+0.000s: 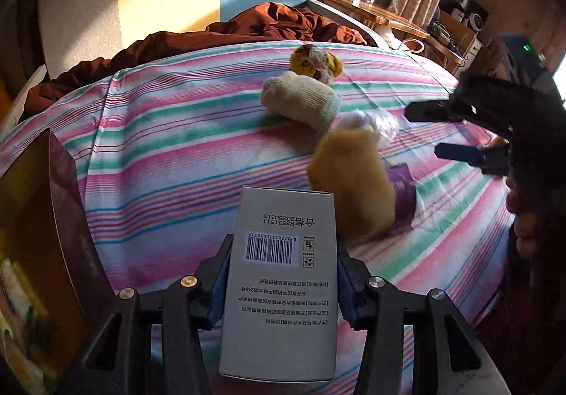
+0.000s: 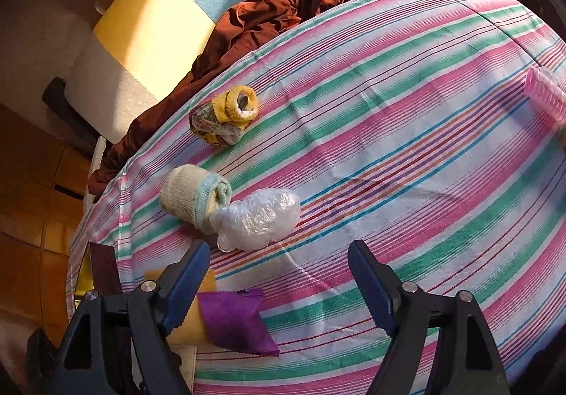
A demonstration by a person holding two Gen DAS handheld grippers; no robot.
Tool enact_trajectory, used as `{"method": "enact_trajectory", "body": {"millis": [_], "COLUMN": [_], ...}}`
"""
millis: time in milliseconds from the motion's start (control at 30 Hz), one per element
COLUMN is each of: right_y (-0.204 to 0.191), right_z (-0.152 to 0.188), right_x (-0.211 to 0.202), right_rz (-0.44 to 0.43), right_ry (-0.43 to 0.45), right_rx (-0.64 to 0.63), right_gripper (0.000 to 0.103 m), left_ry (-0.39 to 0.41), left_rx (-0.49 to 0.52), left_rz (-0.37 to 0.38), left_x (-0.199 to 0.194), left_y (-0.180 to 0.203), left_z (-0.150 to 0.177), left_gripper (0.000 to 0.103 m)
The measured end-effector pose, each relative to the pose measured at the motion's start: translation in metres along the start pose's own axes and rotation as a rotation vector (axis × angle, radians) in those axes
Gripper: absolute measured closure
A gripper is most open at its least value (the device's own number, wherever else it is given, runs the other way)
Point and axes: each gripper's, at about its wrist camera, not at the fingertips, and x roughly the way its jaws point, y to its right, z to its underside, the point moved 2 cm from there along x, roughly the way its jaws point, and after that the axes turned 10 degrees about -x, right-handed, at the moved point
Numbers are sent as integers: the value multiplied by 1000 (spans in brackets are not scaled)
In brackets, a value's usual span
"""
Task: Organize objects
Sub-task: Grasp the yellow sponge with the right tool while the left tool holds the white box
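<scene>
Box [image 1: 279, 285], a light, stiff, smooth-sided carton, sits above the striped sheet [image 1: 177, 154], clamped across its narrow width by the left gripper [image 1: 279, 288]; right gripper [image 2: 279, 285] gapes empty.

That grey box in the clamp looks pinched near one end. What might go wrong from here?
1. The left gripper pinches the box near its lower half, so the long free end might swing or slip.
2. The yellow sponge lies right beside the box; a sweep may knock it.
3. The right gripper, open, hovers by the plastic bag and might snag it.
</scene>
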Motion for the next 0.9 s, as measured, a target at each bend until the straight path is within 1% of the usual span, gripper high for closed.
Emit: {"method": "enact_trajectory", "body": {"millis": [67, 167, 233, 300, 333, 367, 400, 467, 500, 633, 767, 800, 833, 867, 900], "right_y": [-2, -3, -7, -20, -28, -37, -46, -63, -72, -98, -110, -112, -115, -116, -117], "right_z": [0, -1, -3, -3, -3, -2, 0, 4, 7, 20, 31, 33, 35, 36, 36], "right_x": [2, 0, -6, -10, -10, -9, -8, -5, -3, 10, 26, 29, 31, 34, 37], "right_rz": [14, 21, -24, -94, -103, -111, -125, -156, -160, -126, -68, -62, -40, -3, 18], "right_ry": [-4, 11, 44, 63, 62, 57, 48, 33, 24, -26, -81, -86, -82, -80, -80], "right_rx": [-15, -24, -37, -85, -120, -159, -196, -265, -307, -430, -511, -532, -560, -591, -605], "right_gripper": [21, 21, 21, 22, 23, 25, 32, 37, 37, 37, 37, 41, 47, 67, 68], "left_ry": [10, 24, 32, 1, -15, 19, 30, 30, 30, 41, 59, 62, 66, 69, 74], "left_rx": [49, 88, 101, 104, 96, 104, 119, 115, 112, 109, 105, 98, 94, 94, 97], "left_rz": [7, 22, 18, 11, 5, 12, 6, 4, 7, 27, 47, 52, 57, 59, 60], "left_x": [-6, -17, -22, -18, -13, -14, -15, -15, -15, -11, -11, -10, -10, -10, -9], "left_y": [12, 23, 24, 22, 18, 18, 19, 19, 19, 15, 13, 13, 13, 13, 13], "left_z": [16, 37, 49, 62, 69, 75, 77, 77, 76, 74, 74, 74, 73, 73, 73], "left_gripper": [52, 52, 52, 52, 52, 53, 53, 53, 53, 52, 52, 52, 52, 52, 52]}}
